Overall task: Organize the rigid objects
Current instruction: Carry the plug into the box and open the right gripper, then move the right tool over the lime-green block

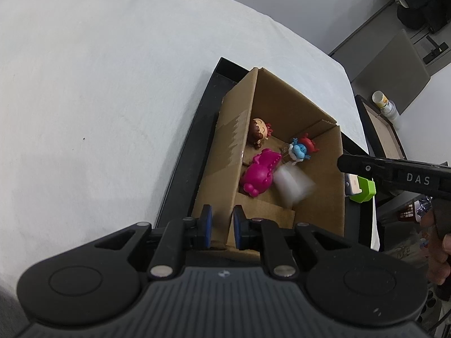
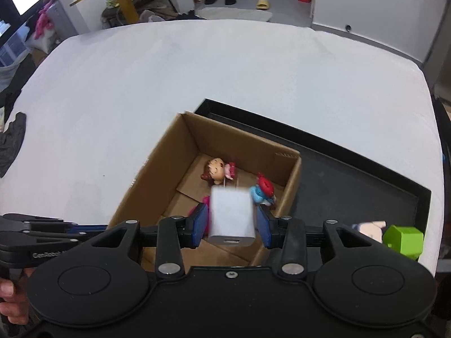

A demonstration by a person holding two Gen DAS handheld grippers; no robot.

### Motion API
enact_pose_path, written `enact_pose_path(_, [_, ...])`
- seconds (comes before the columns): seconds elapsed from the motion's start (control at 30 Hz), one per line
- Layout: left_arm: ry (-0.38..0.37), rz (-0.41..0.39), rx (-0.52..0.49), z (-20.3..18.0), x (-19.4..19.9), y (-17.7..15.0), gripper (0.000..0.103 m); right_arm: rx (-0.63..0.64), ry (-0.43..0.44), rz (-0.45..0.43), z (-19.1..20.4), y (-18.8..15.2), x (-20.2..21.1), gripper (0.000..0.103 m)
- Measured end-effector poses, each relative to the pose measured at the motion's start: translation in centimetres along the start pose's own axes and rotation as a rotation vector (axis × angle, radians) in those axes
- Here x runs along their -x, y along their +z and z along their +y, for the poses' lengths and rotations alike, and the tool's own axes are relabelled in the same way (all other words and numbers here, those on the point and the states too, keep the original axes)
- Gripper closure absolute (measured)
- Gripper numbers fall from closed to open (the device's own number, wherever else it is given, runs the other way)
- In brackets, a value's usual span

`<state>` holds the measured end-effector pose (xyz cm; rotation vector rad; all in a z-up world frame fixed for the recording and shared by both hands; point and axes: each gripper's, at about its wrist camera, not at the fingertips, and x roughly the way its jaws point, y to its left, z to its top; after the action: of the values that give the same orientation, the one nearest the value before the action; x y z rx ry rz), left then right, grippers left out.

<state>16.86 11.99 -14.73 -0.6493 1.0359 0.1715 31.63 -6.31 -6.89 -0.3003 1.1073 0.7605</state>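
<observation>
Three toys already lie in the cardboard box [image 2: 157, 174]. A blurred white USB charger [image 2: 231, 216] sits between the right tongs' [image 2: 231, 222] spread pads, over the box; the left tongs [image 1: 222, 226], narrowly parted, straddle its wall. A green block [image 2: 403, 238] waits on the table [image 2: 197, 70].

both wrist views look down, close, sharing cardboard box [image 1: 282, 140]

Left gripper [image 1: 221, 226]: black ribbed body, 2 round discs, silver pivot screws, blue pads [image 1: 207, 219]. Right gripper [image 2: 231, 221] looks the same; white "DAS" lettering marks its side, bare skin behind.
</observation>
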Motion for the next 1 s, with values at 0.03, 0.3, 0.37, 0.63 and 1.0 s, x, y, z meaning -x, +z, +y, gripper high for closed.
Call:
enact_pose_path(0.03, [0.007, -0.003, -0.002, 0.0, 0.0, -0.1, 0.089, -0.004, 0.000, -0.004, -0.2, -0.1, 0.2, 0.064])
enact_pose_path(0.3, [0.012, -0.007, 0.003, -0.1, -0.1, -0.3, 0.089, -0.054, 0.031, -0.020, -1.7, -0.6, 1.9, 0.063])
enact_pose_path(0.37, [0.015, -0.009, 0.003, -0.1, -0.1, -0.3, 0.089, -0.061, 0.029, -0.021, -2.0, -0.8, 2.0, 0.061])
enact_pose_path(0.63, [0.016, -0.010, 0.008, -0.1, 0.0, -0.3, 0.089, -0.116, 0.033, -0.007, -4.7, -1.2, 2.6, 0.058])
enact_pose_path(1.0, [0.017, -0.009, 0.013, -0.1, -0.1, -0.2, 0.088, -0.169, -0.014, 0.013, -9.5, -1.7, 2.7, 0.054])
